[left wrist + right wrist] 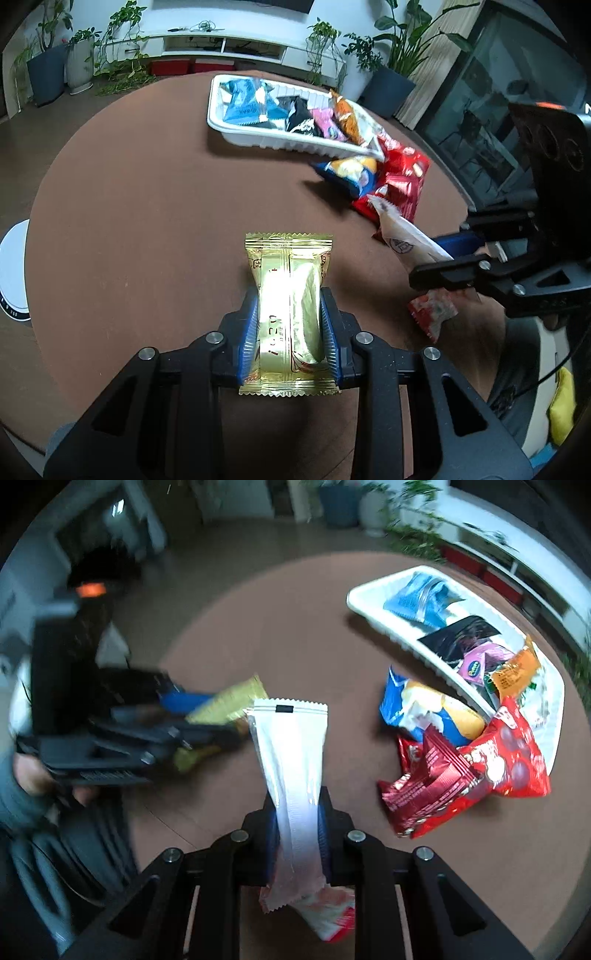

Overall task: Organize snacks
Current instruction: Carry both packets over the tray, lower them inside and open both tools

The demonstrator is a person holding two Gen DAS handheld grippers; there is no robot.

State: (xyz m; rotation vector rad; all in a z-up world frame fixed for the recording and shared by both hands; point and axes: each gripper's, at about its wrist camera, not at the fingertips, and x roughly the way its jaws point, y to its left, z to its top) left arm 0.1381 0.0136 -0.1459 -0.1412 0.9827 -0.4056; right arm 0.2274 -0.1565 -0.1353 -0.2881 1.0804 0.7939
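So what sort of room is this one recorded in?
Probably a home living room: a long white media cabinet against the far wall, potted plants on the floor, and a round brown table with snacks.

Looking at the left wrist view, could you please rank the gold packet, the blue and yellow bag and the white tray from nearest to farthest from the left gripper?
1. Gold packet: clamped between the left gripper's fingers.
2. Blue and yellow bag: on the table, ahead and right.
3. White tray: just beyond the bag, holding snacks.
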